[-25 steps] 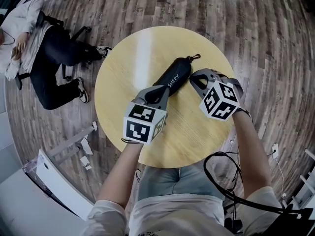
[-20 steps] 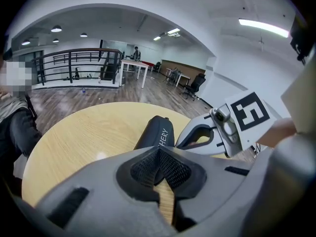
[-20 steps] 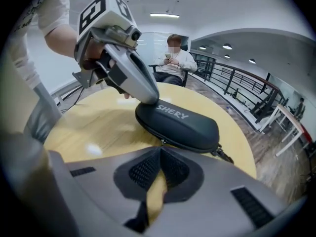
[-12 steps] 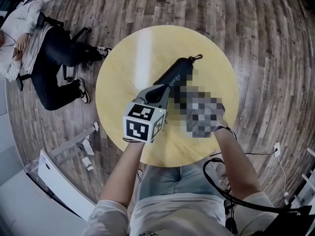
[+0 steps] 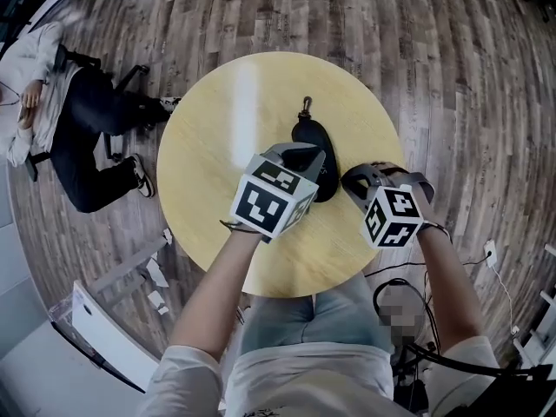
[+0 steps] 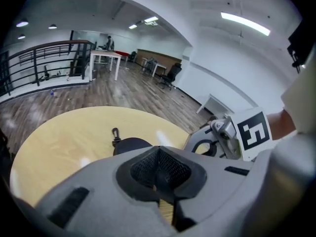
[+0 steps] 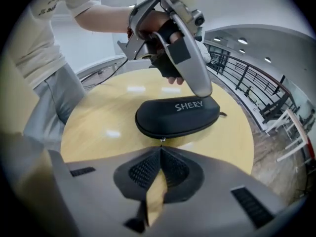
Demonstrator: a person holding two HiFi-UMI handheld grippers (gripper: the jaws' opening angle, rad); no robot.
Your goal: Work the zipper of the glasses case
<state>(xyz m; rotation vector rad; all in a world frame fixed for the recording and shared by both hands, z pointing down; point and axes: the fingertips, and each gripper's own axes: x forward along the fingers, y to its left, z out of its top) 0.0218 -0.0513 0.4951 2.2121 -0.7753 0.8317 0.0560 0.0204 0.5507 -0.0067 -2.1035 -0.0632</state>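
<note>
Black glasses case lies flat near the middle of the round yellow tabletop. White "SHERY" lettering runs along its lid and reads clean in my right gripper view. The marker cubes carry black-and-white square patterns, no text.

Right tongs: jaws together, pinched on the small metal zipper pull at the case's long edge, the one nearest this gripper. Right marker cube sits to the right of the case, on the side toward my body. My right forearm is bare and comes in from my side of the case.

Left tongs: jaws closed on themselves, tips pressed down on the case lid just past the end of the lettering. My left hand wraps the grip above the case. Left marker cube sits just beside the case's near-left side in the head view. My left forearm is bare and slants in toward the case from my torso.

A metal clip sticks out of the case's far end and rests on the tabletop.
</note>
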